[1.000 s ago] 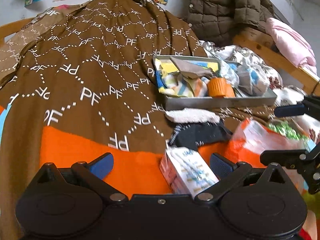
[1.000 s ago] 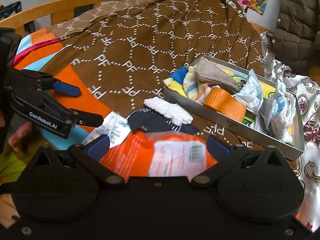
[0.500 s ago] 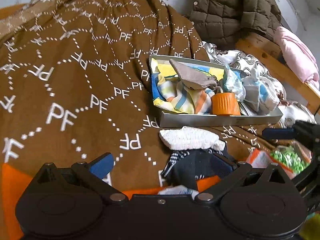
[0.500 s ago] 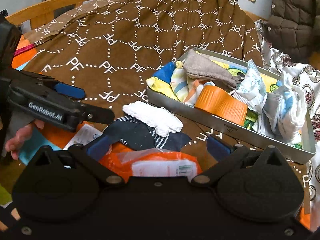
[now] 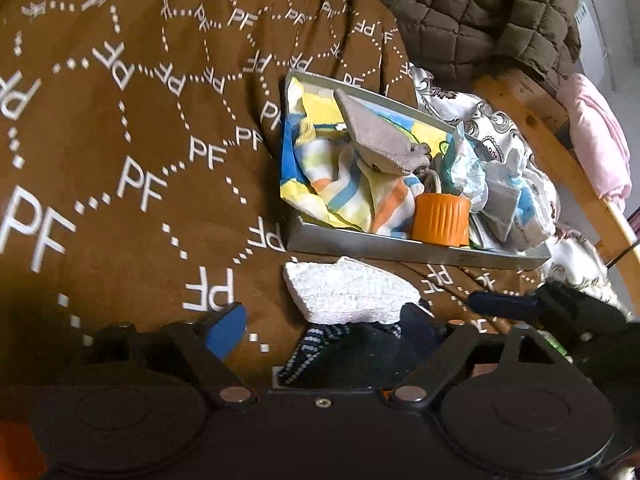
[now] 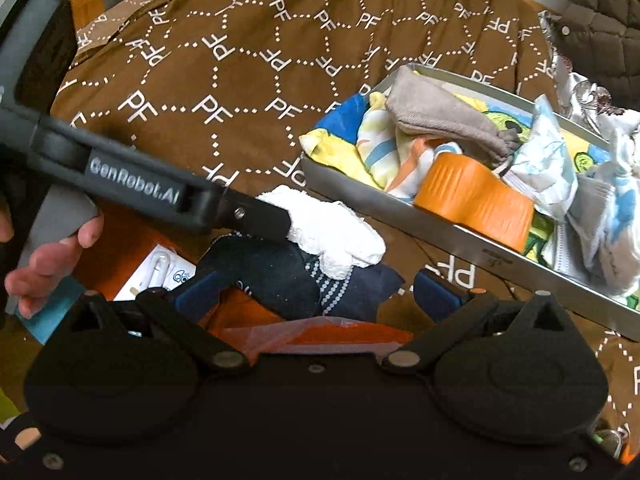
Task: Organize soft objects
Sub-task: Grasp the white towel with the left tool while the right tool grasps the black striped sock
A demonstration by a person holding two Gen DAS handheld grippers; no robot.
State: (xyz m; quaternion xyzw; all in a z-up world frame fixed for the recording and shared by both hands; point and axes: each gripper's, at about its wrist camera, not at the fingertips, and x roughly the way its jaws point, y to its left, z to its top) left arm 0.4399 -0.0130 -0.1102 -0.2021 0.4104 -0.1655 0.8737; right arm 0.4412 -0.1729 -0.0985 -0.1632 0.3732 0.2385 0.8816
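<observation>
Left tongs spread, straddling white sock

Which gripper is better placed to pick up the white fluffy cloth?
Left. The left gripper is open, and the white cloth lies just ahead between its fingers. The right gripper faces the dark sock.

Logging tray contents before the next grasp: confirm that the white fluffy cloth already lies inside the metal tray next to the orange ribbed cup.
Not right. The white fluffy cloth lies outside the metal tray, on the brown blanket, partly over a dark sock. The orange ribbed cup is in the tray. The left wrist view shows it.
</observation>
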